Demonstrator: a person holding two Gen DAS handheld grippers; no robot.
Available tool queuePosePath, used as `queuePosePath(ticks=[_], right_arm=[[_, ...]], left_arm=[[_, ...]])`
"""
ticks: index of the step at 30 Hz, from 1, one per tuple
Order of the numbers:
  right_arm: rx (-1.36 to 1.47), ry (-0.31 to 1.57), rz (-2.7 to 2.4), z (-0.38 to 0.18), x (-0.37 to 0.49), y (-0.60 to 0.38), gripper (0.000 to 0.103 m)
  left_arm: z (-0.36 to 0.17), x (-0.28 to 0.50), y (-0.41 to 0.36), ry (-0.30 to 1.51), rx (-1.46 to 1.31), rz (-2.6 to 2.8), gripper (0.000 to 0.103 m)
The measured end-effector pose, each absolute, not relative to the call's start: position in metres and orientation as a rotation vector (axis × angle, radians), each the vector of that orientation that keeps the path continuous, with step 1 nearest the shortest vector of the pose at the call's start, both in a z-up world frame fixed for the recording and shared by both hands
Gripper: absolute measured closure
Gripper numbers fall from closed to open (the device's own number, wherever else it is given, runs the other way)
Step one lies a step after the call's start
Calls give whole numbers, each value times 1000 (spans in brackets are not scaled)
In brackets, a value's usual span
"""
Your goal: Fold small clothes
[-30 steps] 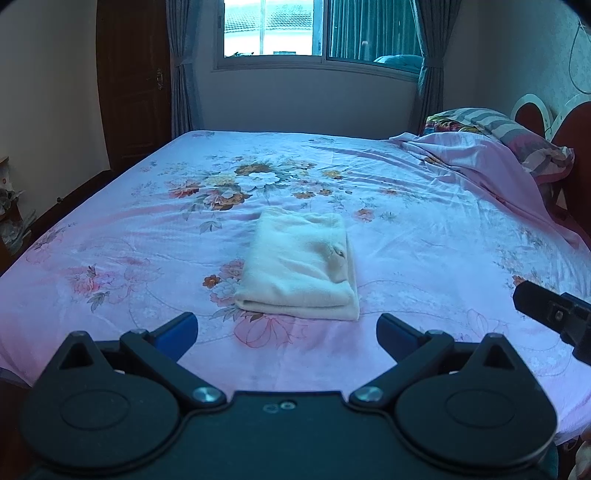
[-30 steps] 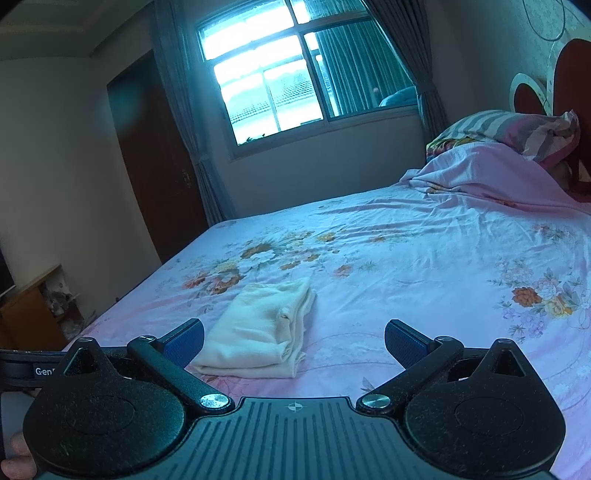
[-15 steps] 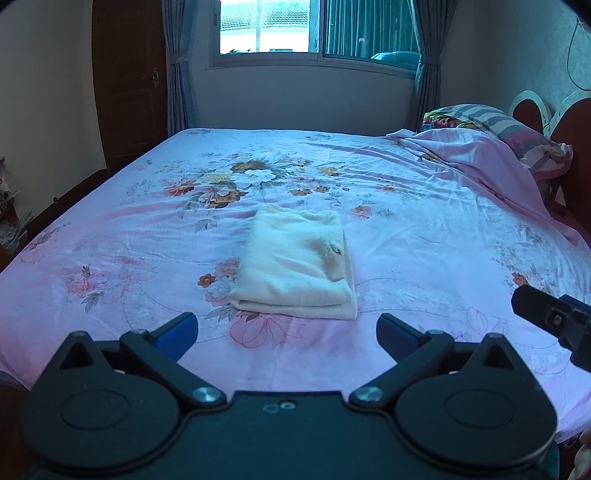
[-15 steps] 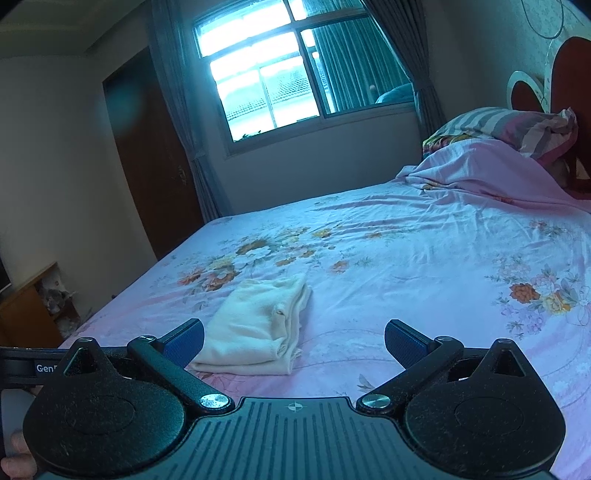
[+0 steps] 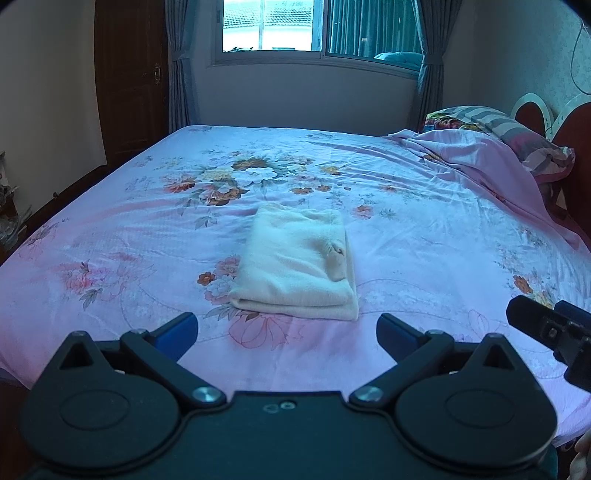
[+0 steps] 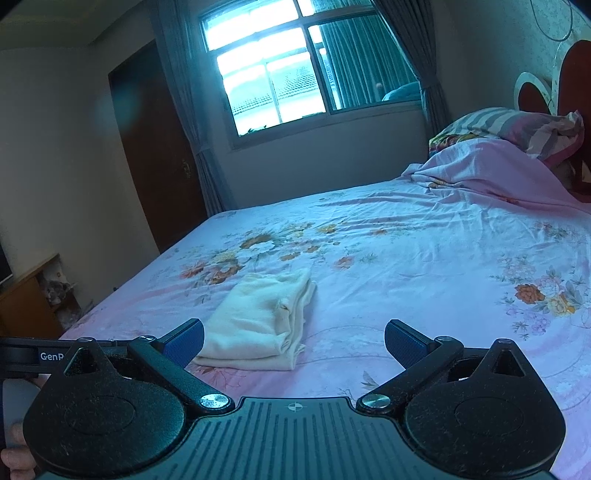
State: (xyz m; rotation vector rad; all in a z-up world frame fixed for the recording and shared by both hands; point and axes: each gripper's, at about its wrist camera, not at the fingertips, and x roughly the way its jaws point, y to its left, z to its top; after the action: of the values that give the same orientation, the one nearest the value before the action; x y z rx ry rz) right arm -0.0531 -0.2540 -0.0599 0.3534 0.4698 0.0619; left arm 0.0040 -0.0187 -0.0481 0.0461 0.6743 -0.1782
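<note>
A cream garment [image 5: 299,264] lies folded into a neat rectangle on the pink floral bedsheet [image 5: 424,229]. It also shows in the right wrist view [image 6: 258,321]. My left gripper [image 5: 287,328] is open and empty, held back from the garment's near edge. My right gripper [image 6: 293,338] is open and empty, to the right of the garment and short of it. The right gripper's tip [image 5: 546,325] shows at the right edge of the left wrist view. Neither gripper touches the cloth.
A bunched pink quilt [image 5: 480,158] and striped pillows [image 5: 509,127] lie at the bed's head on the right by the red headboard [image 6: 572,85]. A window [image 5: 280,26] and a dark door [image 5: 129,77] stand beyond. A wooden cabinet [image 6: 26,295] is at the left.
Both grippers have drawn back and risen slightly from the folded garment. The garment has not moved. Both stay open.
</note>
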Motion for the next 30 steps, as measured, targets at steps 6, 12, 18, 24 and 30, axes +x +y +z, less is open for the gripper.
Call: queuePosePath(ticks=[6,12,18,24,30], right_arm=[[372,469,51,-60,-53,-259,0],[374,470,49,-59,-54,-257,0],[372,466,48,-59,-55,-258,0],[372,469,40,-61,-55,-258,0],[366,490,29,-65,-49,-257,0]], left_arm=[[-48,2,-21,667,44,-171,2],[-48,1,-24,665,54,-177,2],[-48,0,-25,660,58,-181,2],[-49,3,-27,663,58,-195,2],[-52,12,-25,631,40,-243,9]])
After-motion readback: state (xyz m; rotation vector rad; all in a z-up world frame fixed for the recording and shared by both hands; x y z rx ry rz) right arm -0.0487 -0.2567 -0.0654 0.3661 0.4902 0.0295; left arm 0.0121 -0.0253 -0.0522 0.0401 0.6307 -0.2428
